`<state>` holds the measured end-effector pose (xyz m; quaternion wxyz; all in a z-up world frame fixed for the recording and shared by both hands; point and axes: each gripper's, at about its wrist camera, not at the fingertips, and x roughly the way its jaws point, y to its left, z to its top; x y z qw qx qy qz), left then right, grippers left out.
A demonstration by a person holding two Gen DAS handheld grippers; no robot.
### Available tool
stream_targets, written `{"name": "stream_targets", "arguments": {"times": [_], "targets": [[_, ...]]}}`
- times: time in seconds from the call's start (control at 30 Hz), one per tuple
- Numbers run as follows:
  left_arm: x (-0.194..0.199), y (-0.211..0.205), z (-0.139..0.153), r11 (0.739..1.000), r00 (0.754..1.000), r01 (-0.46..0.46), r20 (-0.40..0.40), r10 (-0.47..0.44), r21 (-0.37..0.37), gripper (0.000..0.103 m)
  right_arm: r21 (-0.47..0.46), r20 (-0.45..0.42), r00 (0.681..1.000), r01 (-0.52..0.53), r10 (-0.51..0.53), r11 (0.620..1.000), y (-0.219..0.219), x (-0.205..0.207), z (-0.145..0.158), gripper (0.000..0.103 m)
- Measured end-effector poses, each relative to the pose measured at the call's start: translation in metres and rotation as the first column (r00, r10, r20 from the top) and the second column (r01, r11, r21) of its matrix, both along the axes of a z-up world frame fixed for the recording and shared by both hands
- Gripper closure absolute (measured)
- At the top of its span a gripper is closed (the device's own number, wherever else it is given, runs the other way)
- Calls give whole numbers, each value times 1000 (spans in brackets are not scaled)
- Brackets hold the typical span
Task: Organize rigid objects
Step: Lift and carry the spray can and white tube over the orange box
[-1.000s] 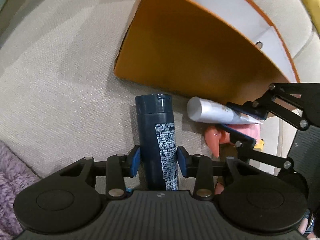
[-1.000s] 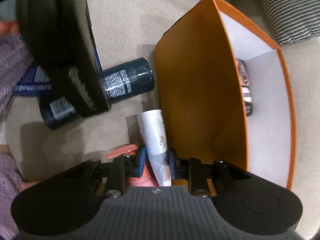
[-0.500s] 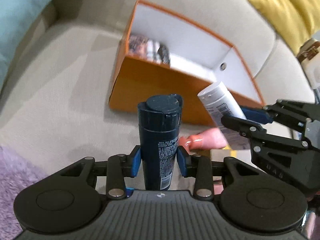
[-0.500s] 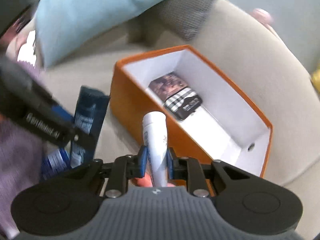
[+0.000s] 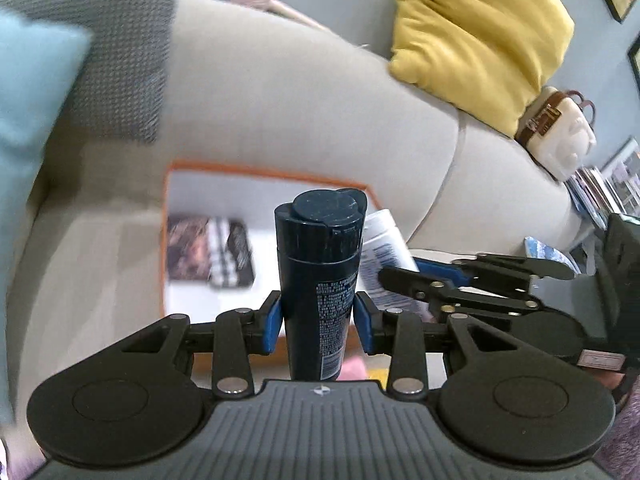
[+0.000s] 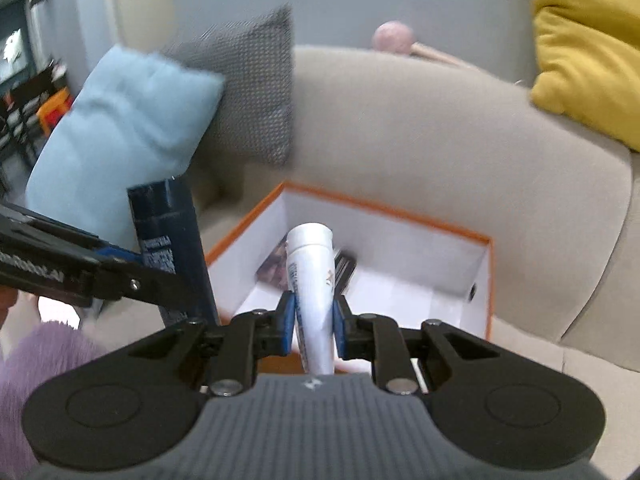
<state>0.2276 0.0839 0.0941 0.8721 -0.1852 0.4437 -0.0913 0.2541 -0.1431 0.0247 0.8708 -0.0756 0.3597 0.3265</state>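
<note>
My left gripper (image 5: 318, 318) is shut on a dark blue bottle (image 5: 320, 280), held upright with its flip cap on top, in the air in front of the orange box (image 5: 264, 172). My right gripper (image 6: 312, 320) is shut on a white tube (image 6: 312, 280), cap end forward, above the near side of the same orange box (image 6: 486, 280). The box is open, white inside, and holds a flat patterned packet (image 5: 210, 254). In the right wrist view the blue bottle (image 6: 168, 248) and left gripper sit at the left. The white tube (image 5: 384, 256) shows just right of the bottle.
The box rests on a beige sofa seat (image 5: 280, 104). A light blue cushion (image 6: 120, 136) and a grey patterned cushion (image 6: 256, 92) lean at the back left, a yellow cushion (image 5: 476, 36) at the back right. A purple fuzzy cloth (image 6: 32, 360) lies at the near left.
Both grippers have risen off the sofa seat with their loads, from beside the box's outer wall to above its open top. The right gripper has rolled, so the tube now points forward.
</note>
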Motion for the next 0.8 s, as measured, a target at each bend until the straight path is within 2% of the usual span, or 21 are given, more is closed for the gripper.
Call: {"name": "stream_targets", "arguments": {"times": [0.13,0.33,0.43,0.6,0.8], "targets": [[54,0,-14,998,995,62,-83,-63,-16,61,51,-81,994,79,-75,996,8,52,-17,83],[115,-16,-86,989,967,146,-215,-139,18,61,36,-228,960,175,-163,984,12,107,-74,83],[136,-19,-123,989,952,149,-271,-140,12,61,36,-299,935,209,-189,977,12,130,-101,83],[163,-17,-166,990,940,140,-310,-143,-34,61,-6,-367,905,230,-216,973,16,155,-134,83],[187,-14,-189,990,929,134,-342,-140,-43,61,4,-469,855,254,-223,967,17,181,-159,82]]}}
